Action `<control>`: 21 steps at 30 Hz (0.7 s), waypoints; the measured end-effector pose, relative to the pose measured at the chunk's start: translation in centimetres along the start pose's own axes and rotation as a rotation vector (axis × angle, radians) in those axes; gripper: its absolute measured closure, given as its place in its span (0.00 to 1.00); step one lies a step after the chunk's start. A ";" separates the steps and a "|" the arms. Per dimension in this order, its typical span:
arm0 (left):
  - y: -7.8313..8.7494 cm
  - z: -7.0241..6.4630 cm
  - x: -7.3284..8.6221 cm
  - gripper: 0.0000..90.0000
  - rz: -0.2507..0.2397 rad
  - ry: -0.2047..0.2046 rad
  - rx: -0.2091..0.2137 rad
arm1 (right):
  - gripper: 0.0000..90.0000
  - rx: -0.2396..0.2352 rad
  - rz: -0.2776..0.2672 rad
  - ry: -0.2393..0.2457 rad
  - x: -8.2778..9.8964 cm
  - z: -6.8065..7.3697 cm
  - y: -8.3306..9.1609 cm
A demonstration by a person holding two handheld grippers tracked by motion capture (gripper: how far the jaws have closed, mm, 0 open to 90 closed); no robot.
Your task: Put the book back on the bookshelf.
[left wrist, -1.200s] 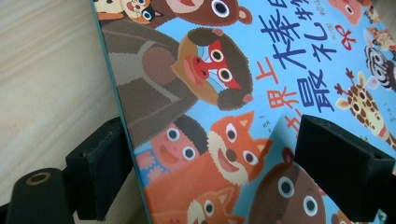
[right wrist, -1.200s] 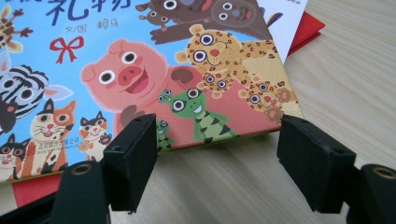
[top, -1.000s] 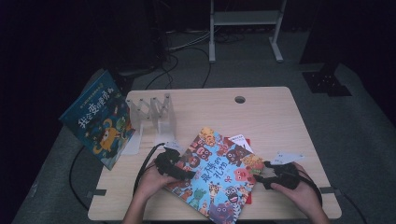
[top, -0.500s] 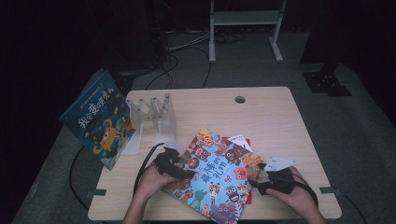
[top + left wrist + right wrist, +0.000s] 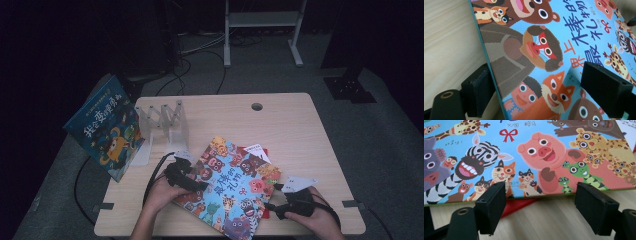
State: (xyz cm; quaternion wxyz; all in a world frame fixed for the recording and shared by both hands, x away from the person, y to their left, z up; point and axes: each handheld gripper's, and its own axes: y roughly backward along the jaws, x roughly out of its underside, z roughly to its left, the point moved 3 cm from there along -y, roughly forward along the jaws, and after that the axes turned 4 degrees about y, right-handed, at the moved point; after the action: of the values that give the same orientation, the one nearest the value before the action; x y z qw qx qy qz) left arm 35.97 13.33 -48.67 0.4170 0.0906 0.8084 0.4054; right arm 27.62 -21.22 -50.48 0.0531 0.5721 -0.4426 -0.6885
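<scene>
Item: picture book (image 5: pixel 232 192) with a blue cover of cartoon animals, lying at an angle on the near half of the tabletop (image 5: pixel 300 130), overlapping a red-and-white item (image 5: pixel 254 150) beneath it.

Left gripper (image 5: pixel 197 186): at the book's left edge. In the left gripper view the fingers (image 5: pixel 605 91) stand wide, one on each side of the cover edge (image 5: pixel 499 82), which runs between them; whether the pads press on it I cannot tell.

Right gripper (image 5: pixel 274 206): at the book's near right edge. In the right gripper view its fingers (image 5: pixel 491 206) are parted above bare wood, short of the cover edge (image 5: pixel 564 193), holding nothing; they have just been opening a little.

Step in hand, as judged: taking hold of the book at both sides, ahead of lifting it. The next move calls for the right fingers to slide forward around the cover edge, then both to close before any lift, so that the book does not pivot.

Containers: clear slotted book rack (image 5: pixel 162 122) at the tabletop's far left, its slots holding nothing that shows. A second blue book (image 5: pixel 105 127) leans tilted at its outer left side, past the tabletop's edge.

Surroundings: cable hole (image 5: pixel 257 106) at the far edge; dark floor, with a metal frame (image 5: pixel 262 20) beyond.
</scene>
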 end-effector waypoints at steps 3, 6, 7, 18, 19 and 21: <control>0.4 0.5 0.0 0.15 -0.006 0.007 -0.010 | 0.27 0.001 -0.011 0.001 -0.4 0.1 -0.5; 0.8 0.9 0.1 0.15 -0.013 0.013 -0.016 | 0.27 0.004 -0.014 0.007 -0.9 0.2 -1.0; 0.9 1.0 0.1 0.15 -0.015 0.012 -0.015 | 0.27 0.004 -0.010 0.004 -1.1 0.3 -1.1; 0.8 1.7 0.2 0.11 -0.002 0.031 0.027 | 0.27 0.003 -0.048 -0.035 -1.3 0.5 -1.9; 0.8 1.7 0.1 0.11 0.001 0.033 0.028 | 0.27 0.003 -0.048 -0.038 -1.3 0.5 -1.9; 0.9 1.8 0.0 0.11 0.005 0.039 0.028 | 0.27 0.004 -0.048 -0.038 -1.3 0.5 -2.0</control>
State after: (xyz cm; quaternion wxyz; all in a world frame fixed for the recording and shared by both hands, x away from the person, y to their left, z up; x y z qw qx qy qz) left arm 37.14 14.94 -48.57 0.3986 0.0906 0.8217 0.3970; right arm 28.48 -18.95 -50.84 0.0270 0.5696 -0.4309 -0.6994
